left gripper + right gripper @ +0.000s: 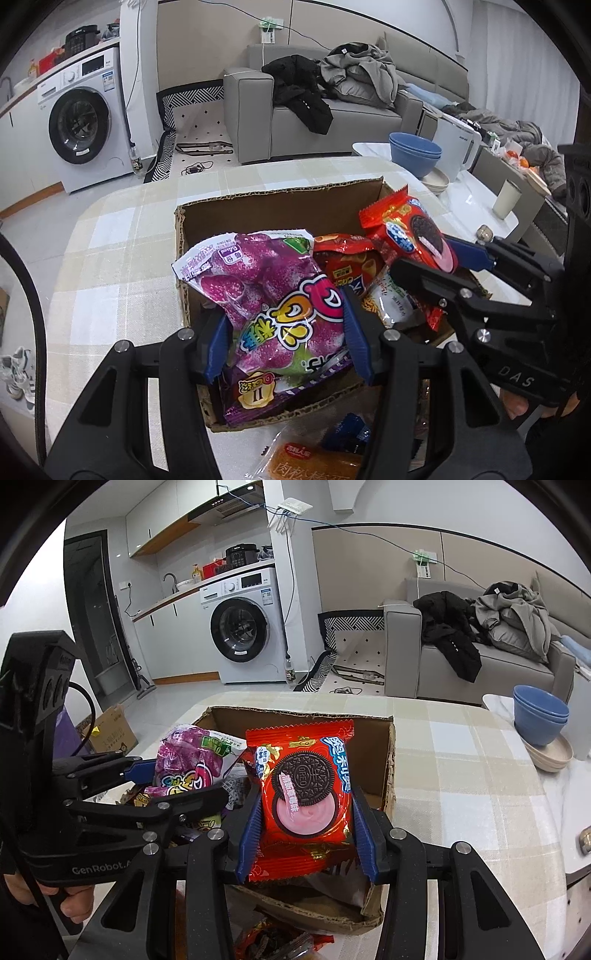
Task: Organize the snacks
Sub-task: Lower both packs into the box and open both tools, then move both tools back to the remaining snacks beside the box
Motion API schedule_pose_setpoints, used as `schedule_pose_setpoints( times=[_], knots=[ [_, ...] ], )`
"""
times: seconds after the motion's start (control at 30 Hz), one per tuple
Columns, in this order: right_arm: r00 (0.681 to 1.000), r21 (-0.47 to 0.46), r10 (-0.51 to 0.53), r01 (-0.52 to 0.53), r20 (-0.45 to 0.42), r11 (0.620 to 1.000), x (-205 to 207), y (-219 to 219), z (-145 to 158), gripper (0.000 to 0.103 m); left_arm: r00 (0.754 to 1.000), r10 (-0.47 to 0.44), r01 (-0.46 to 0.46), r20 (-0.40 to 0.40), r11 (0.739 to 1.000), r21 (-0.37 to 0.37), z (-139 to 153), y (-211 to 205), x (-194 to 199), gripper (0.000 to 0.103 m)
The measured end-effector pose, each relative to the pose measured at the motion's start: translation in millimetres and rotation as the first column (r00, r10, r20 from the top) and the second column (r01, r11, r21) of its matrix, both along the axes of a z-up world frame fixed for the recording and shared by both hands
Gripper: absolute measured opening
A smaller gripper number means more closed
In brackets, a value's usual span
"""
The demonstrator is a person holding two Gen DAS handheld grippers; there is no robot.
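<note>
An open cardboard box (280, 206) stands on the checked tablecloth and holds several snack packets. My left gripper (286, 338) is shut on a purple candy bag (280, 295), held over the box's near left part. My right gripper (306, 830) is shut on a red Oreo packet (304, 794), upright above the box (306, 718). In the left wrist view the right gripper (447, 254) comes in from the right with the Oreo packet (410, 229). The left gripper (173, 779) and purple bag (188, 760) show at the left of the right wrist view.
More snack packets lie on the table in front of the box: a bread packet (314, 461) and a red one (277, 941). Blue bowls (541, 716), a white kettle (456, 147) and a cup (508, 199) stand to the right. A sofa and washing machine lie beyond.
</note>
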State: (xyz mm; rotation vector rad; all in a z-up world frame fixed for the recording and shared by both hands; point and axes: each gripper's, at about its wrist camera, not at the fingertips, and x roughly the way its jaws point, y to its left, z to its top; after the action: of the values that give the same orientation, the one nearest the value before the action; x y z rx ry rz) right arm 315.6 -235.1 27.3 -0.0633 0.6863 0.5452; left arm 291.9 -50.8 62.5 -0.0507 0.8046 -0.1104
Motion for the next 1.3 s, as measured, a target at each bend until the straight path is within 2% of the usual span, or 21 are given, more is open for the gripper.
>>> schedule_pose_setpoints(
  times=[0.13, 0.23, 0.3, 0.4, 0.47, 0.57, 0.63, 0.73, 0.97, 1.2, 1.3],
  knots=[
    [1.0, -0.016, 0.002, -0.002, 0.001, 1.0, 3, 2, -2, 0.045, 1.0, -0.009, 0.009, -0.01, 1.0, 0.014, -4, -7, 4, 0.052],
    [1.0, -0.014, -0.001, 0.001, 0.024, 1.0, -4, -2, 1, 0.051, 1.0, -0.013, 0.013, -0.018, 1.0, 0.004, -5, -11, 7, 0.053],
    [0.999, -0.016, 0.01, -0.009, 0.042, 1.0, -11, -5, 6, 0.052, 1.0, -0.009, 0.009, -0.02, 1.0, 0.0, -4, -8, 4, 0.057],
    [0.997, -0.037, 0.008, -0.005, 0.071, 0.999, -23, -12, 12, 0.065, 1.0, -0.011, 0.01, -0.025, 1.0, -0.02, -1, -5, 1, 0.068],
    [0.998, -0.015, 0.009, -0.008, 0.067, 1.0, -29, -21, 15, 0.085, 1.0, -0.017, 0.016, -0.025, 0.999, -0.052, 3, -3, -2, 0.081],
    [0.999, 0.013, 0.002, -0.003, 0.041, 1.0, -35, -36, 19, 0.099, 1.0, -0.017, 0.015, -0.025, 0.997, -0.082, 10, 2, -12, 0.084],
    [1.0, 0.002, -0.006, 0.006, 0.017, 1.0, -39, -42, 18, 0.102, 0.999, -0.019, 0.016, -0.028, 0.996, -0.089, 14, 5, -20, 0.088],
    [1.0, -0.006, -0.017, 0.017, 0.012, 1.0, -47, -50, 18, 0.102, 1.0, -0.01, 0.008, -0.018, 0.996, -0.093, 21, 9, -37, 0.102],
    [1.0, 0.022, -0.011, 0.012, -0.029, 1.0, -58, -62, 13, 0.103, 1.0, 0.004, -0.005, -0.006, 0.99, -0.144, 32, 19, -81, 0.102],
    [0.997, 0.046, -0.024, 0.028, -0.078, 0.999, -67, -72, 2, 0.103, 0.996, 0.038, -0.05, -0.079, 0.985, -0.167, 21, 30, -113, 0.102],
    [0.995, 0.06, -0.034, 0.04, -0.096, 0.997, -71, -77, -3, 0.103, 0.99, 0.086, -0.109, -0.116, 0.971, -0.213, 12, 39, -122, 0.102]
  ],
)
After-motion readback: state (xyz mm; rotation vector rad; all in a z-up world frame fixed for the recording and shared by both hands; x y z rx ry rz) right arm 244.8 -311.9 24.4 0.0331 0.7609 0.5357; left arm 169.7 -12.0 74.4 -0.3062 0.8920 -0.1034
